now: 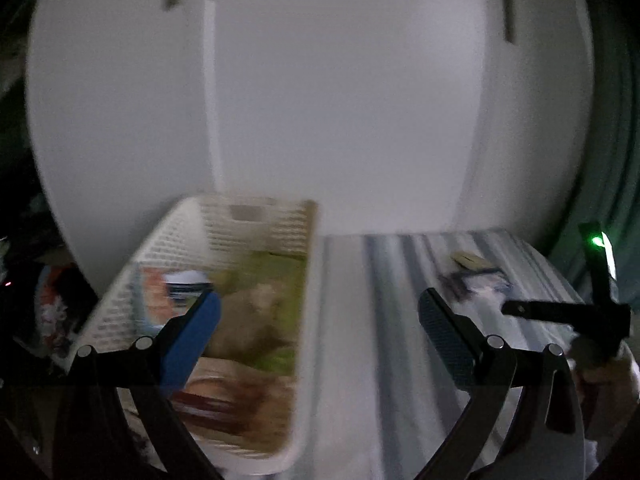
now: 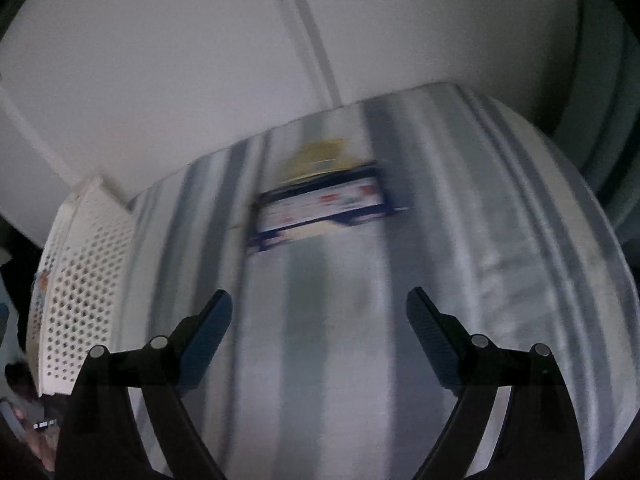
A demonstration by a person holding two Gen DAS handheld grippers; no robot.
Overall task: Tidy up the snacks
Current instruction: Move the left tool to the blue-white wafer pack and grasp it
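Both pictures are smeared and dim, so fine detail is lost; what does read is a white perforated basket point(image 1: 308, 280) standing on a striped cloth point(image 2: 460, 240) before pale cabinet doors point(image 1: 320, 100), with several snack packets already lying inside it, among them a green packet point(image 1: 276, 276) and a brown wrapper point(image 1: 224, 400) nearer the camera; the left gripper point(image 1: 320, 320) hangs over the basket's right wall, its jaws spread wide with nothing between them, one blue-padded finger over the contents and the other over the cloth; the right gripper point(image 2: 320, 320) is likewise spread and empty, hovering above the bare stripes and pointed toward the two items left outside; these are a blue-bordered snack packet point(image 2: 320, 212) lying flat on the cloth and a yellow packet point(image 2: 320, 160) just behind it, touching or slightly overlapped, though the blur does not let me say which; both lie well apart from the basket, on its right; the sort seems well along, and the step in hand looks like the right gripper's reach for the blue-bordered packet; that next move would call for lowering the jaws to straddle a flat, thin wrapper, probably by one edge, since a limp packet on soft cloth offers little to pinch and the fabric may bunch up into the grasp; the carry then goes leftward over the basket wall.
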